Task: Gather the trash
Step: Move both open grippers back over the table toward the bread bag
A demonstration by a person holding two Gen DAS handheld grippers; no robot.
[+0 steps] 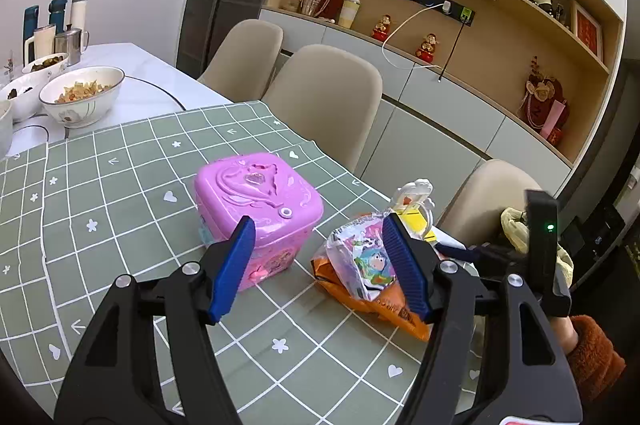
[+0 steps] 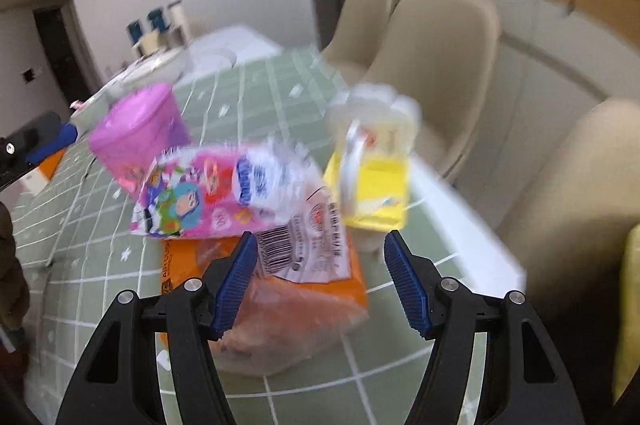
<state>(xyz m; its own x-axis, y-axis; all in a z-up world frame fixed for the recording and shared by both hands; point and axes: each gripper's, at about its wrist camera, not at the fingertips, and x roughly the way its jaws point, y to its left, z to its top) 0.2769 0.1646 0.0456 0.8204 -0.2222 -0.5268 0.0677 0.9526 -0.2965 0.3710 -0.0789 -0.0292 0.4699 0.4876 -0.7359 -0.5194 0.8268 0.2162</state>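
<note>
Two wide, empty hand-held grippers, left (image 1: pixel 318 265) and right (image 2: pixel 320 277), above green checked tablecloth (image 1: pixel 120 193).

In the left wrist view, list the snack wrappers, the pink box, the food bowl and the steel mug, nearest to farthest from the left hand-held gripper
From the left hand-held gripper:
1. Pink box, by the left finger, and snack wrappers, by the right finger: too close to call.
2. Food bowl, far left, on the white tabletop.
3. Steel mug, behind the bowl.
</note>
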